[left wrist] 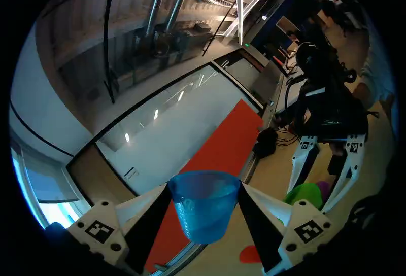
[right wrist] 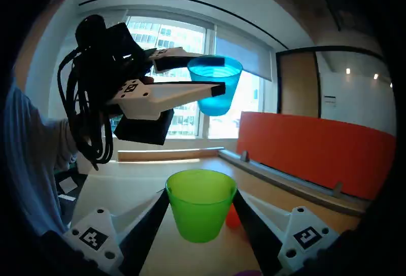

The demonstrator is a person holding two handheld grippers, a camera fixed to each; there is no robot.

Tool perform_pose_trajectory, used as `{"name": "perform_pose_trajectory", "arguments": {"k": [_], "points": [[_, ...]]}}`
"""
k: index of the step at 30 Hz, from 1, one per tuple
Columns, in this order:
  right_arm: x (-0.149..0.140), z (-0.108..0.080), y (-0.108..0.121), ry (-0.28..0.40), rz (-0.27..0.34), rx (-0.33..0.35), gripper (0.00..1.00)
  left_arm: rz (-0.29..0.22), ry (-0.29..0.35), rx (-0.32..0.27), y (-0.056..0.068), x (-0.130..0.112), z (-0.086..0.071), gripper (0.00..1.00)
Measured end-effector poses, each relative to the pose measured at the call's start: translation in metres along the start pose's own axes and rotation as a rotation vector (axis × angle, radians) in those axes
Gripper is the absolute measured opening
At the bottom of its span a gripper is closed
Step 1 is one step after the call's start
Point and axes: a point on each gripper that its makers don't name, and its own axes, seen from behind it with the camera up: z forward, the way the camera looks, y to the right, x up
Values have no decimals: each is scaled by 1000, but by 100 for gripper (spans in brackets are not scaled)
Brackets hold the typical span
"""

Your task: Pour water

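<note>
A translucent blue cup [left wrist: 204, 210] sits between my left gripper's [left wrist: 204, 195] fingers, which are shut on its sides. In the right gripper view that left gripper [right wrist: 213, 75] holds the blue cup [right wrist: 215, 91] high in the air, roughly upright, above and beyond the green cup [right wrist: 201, 212]. My right gripper [right wrist: 201, 200] is shut on the green cup just over the table. The left gripper view looks down on the right gripper [left wrist: 310, 197] and the green cup [left wrist: 304, 193]. No stream of water shows.
A light wooden table [right wrist: 127, 190] stretches below, with an orange partition [right wrist: 314, 149] along its right side. A small orange object [right wrist: 232, 217] lies behind the green cup. A person's sleeve [right wrist: 30, 164] and dangling cables [right wrist: 81, 108] are at the left.
</note>
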Motion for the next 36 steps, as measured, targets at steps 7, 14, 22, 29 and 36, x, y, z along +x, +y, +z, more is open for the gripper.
{"name": "perform_pose_trajectory", "arguments": {"k": [7, 14, 22, 29, 36], "points": [[1, 3, -2, 5, 1, 3, 91, 48, 4, 1, -1, 4, 1, 88], [2, 2, 0, 12, 7, -1, 91, 103, 5, 7, -5, 6, 2, 88], [1, 3, 1, 16, 15, -3, 91, 168, 8, 8, -4, 12, 1, 88], [1, 3, 2, 20, 16, -5, 91, 237, 6, 16, -6, 16, 3, 88], [1, 2, 5, 20, 17, -9, 91, 268, 10, 18, -5, 18, 5, 88]]}}
